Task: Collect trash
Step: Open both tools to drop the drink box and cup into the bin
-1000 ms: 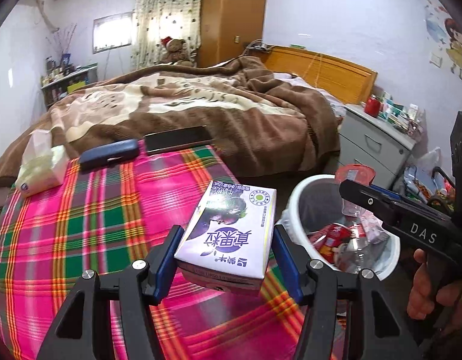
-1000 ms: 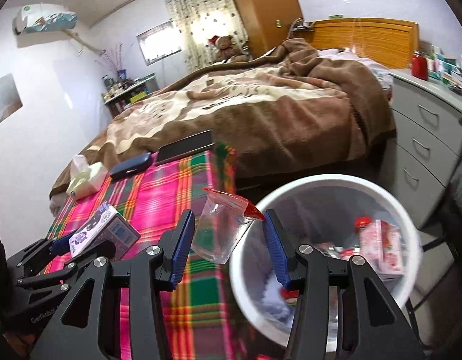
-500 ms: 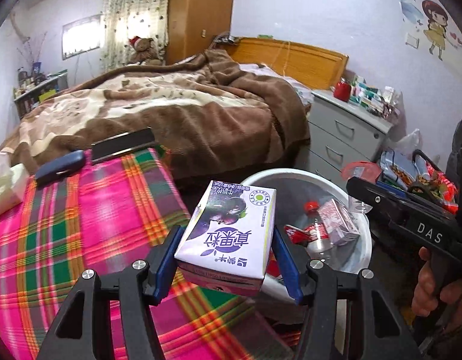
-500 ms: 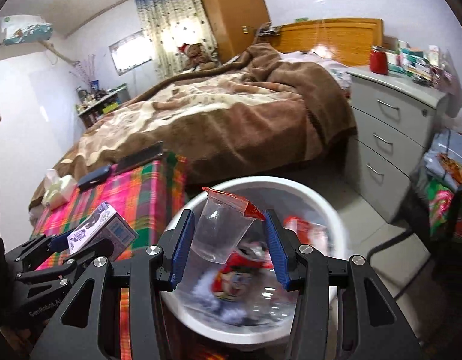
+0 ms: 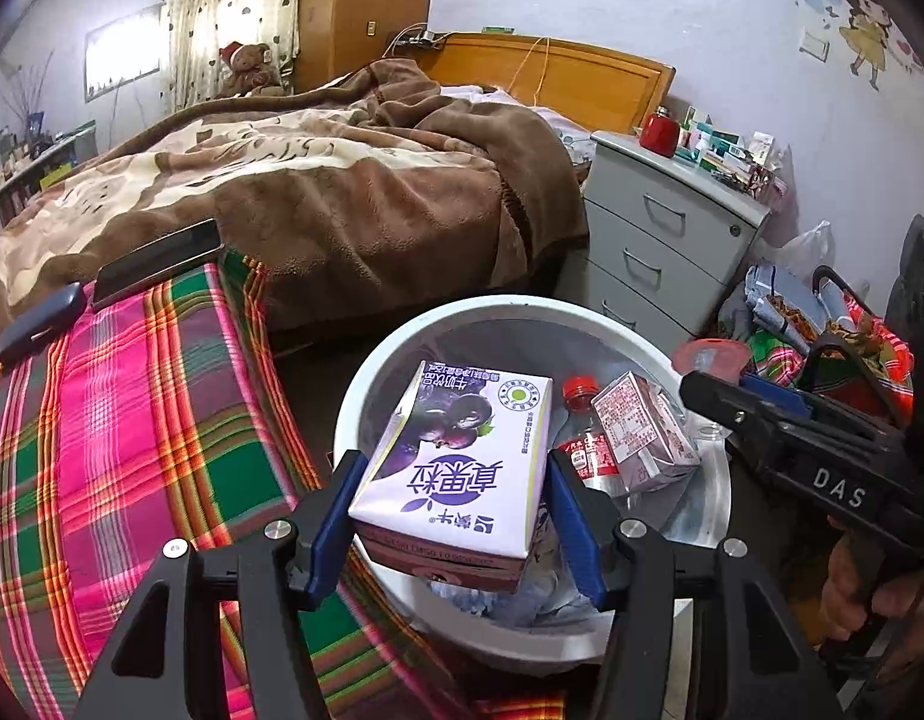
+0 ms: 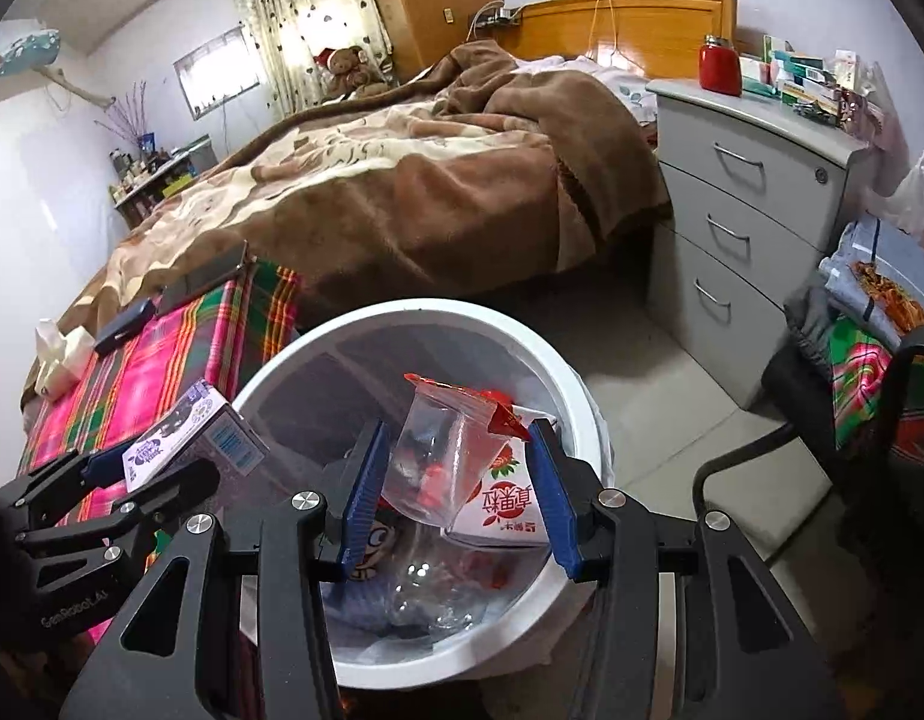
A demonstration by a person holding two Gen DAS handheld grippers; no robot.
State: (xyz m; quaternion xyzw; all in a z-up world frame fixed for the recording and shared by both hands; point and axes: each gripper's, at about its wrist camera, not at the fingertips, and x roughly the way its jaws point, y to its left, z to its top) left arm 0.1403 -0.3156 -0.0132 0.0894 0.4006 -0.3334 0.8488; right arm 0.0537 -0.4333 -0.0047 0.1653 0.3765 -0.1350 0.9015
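carton [image 5: 456, 468] and cup [image 6: 447, 456] over bin rim [image 5: 462, 309]

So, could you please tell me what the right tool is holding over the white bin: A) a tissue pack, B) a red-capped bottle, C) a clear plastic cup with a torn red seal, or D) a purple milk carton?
C: the right tool is clamped on the clear plastic cup above the white bin; the purple carton sits in the left tool.

A purple-and-white milk carton [image 5: 456, 468] tilted above the white bin [image 5: 366, 396], at its 8 o'clock side. A clear plastic cup [image 6: 447, 456] with red torn lid hung over the centre.
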